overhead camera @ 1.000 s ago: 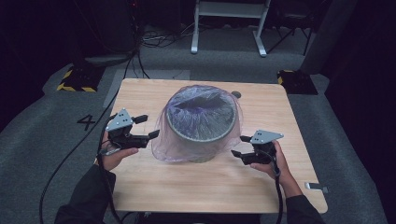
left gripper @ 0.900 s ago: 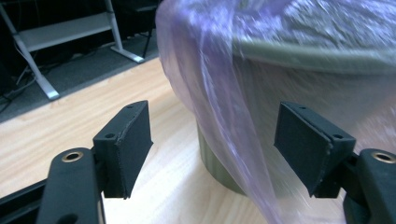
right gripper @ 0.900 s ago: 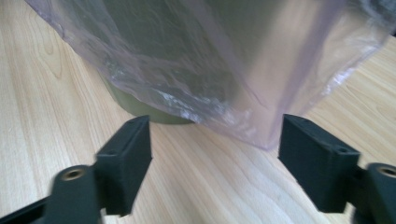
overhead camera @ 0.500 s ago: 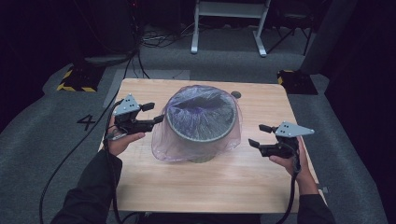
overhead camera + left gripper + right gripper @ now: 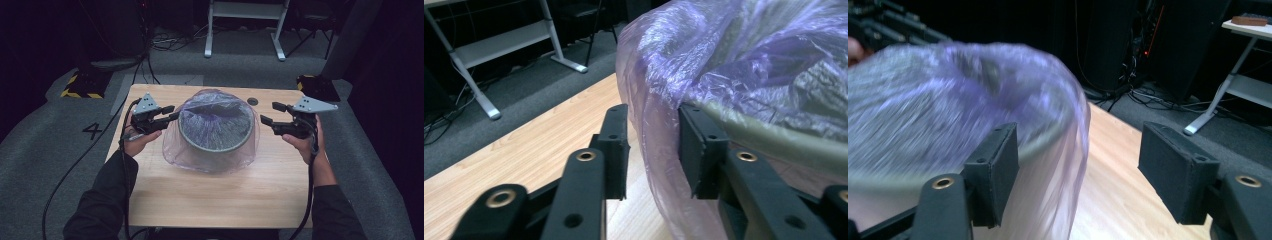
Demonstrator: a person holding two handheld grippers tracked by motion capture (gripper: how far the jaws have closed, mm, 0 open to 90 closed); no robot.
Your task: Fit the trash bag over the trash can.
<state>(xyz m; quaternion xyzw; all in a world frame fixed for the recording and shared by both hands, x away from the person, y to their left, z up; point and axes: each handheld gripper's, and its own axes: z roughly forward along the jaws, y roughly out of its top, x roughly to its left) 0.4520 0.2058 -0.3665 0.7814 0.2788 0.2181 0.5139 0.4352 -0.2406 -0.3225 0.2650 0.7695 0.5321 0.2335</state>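
A grey round bin [image 5: 216, 146] stands in the middle of the wooden table [image 5: 210, 195], and a thin purple plastic bag [image 5: 220, 166] is draped over its rim and sides. My left gripper [image 5: 172, 113] is at the bin's left rim. Its jaws have just been closing, and a fold of the bag [image 5: 659, 150] hangs between them, not pinched; the gripper [image 5: 651, 112] is open. My right gripper [image 5: 272, 113] is held up beside the right rim, a little off the bag. Its jaws [image 5: 1078, 135] have just closed slightly but stay wide open, with nothing between them.
A small dark hole [image 5: 253, 101] sits in the table's far edge, behind the bin. Beyond the table are a white metal stand [image 5: 245, 30], floor cables, and yellow-black striped blocks [image 5: 82, 85] at the far left. A cable trails from each gripper off the near side.
Both hands have lifted and moved away from me. The left gripper reached the bag at the left rim and its jaws narrowed. The right gripper rose from near the tabletop to rim height.
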